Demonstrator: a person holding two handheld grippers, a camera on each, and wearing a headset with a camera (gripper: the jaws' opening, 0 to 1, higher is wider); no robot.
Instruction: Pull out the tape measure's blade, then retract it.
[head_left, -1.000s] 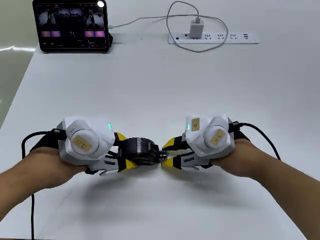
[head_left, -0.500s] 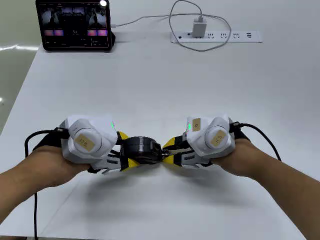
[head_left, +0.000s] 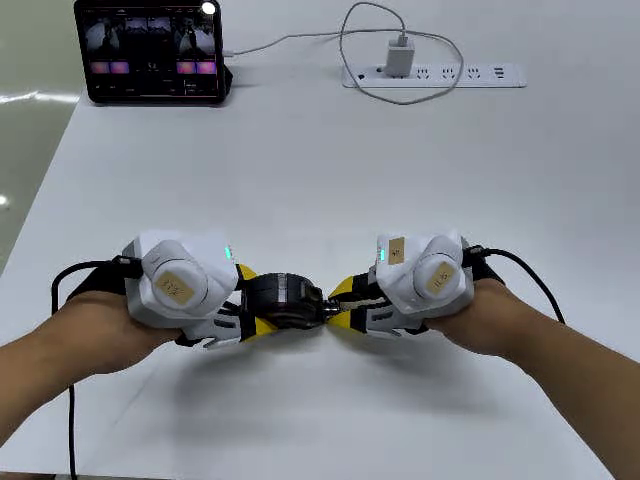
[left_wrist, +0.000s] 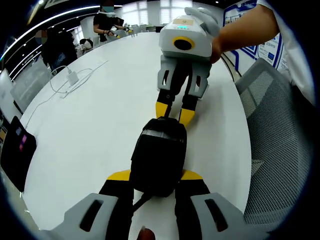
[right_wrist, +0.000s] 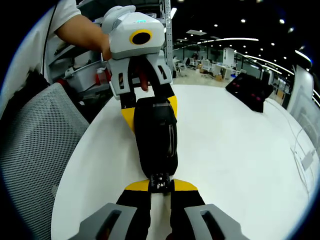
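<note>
A black tape measure sits low over the white table, between the two grippers. My left gripper is shut on its case, one yellow-tipped jaw on each side. In the left gripper view the case points away toward the right gripper. My right gripper meets the case's front, its jaws closed on the blade's end hook. The right gripper sits tight against the case. No length of blade shows between hook and case.
A tablet with a lit screen stands at the far left. At the far right lies a white power strip with a charger and a looping white cable. A mesh chair stands beside the table.
</note>
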